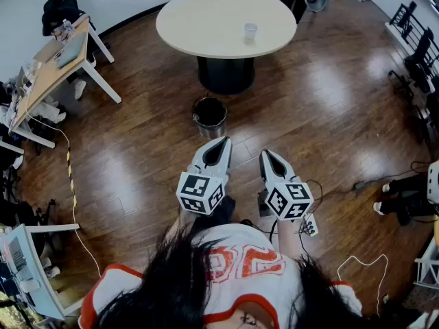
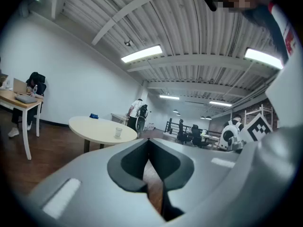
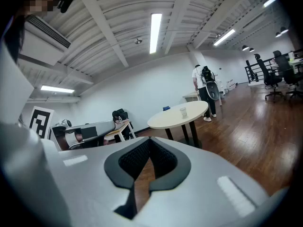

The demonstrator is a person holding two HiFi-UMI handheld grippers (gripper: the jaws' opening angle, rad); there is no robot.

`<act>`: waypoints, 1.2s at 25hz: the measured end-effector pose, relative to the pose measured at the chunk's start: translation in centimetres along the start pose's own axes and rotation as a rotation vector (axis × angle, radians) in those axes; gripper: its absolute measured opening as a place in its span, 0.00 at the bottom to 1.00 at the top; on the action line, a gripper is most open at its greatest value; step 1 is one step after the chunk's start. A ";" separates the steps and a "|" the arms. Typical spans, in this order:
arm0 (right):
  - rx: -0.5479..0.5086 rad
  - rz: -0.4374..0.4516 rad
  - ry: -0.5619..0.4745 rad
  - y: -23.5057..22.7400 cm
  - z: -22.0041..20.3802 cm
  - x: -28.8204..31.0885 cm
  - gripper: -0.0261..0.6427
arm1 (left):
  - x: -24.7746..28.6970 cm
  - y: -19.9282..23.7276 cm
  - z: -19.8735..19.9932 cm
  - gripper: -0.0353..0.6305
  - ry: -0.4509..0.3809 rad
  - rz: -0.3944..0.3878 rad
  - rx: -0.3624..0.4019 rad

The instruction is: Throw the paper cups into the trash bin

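Note:
One paper cup stands on the round cream table far ahead; it shows small in the left gripper view and the right gripper view. A dark trash bin stands on the wood floor in front of the table's black pedestal. My left gripper and right gripper are held side by side close to the body, well short of the bin. Both point toward the table with jaws shut and nothing between them.
A wooden desk with a laptop stands at the far left. Cables run over the floor on the left and a white cable lies at the lower right. Chairs line the right wall. A person stands beyond the table.

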State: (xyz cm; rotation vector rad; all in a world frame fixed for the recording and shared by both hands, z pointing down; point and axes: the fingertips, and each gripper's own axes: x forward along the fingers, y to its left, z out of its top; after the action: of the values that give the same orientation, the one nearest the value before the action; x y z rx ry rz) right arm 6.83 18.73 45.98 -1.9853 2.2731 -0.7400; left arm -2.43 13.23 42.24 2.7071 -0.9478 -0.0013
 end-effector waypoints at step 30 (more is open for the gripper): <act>-0.077 -0.014 0.020 -10.5 10.9 18.6 0.04 | 15.5 10.8 2.5 0.05 0.027 0.081 -0.060</act>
State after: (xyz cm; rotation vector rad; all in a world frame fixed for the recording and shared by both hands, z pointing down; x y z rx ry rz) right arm 16.72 -3.10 45.43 -2.0372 2.3355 -0.6869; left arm 2.90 -4.97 44.01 2.6059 -1.0326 0.0228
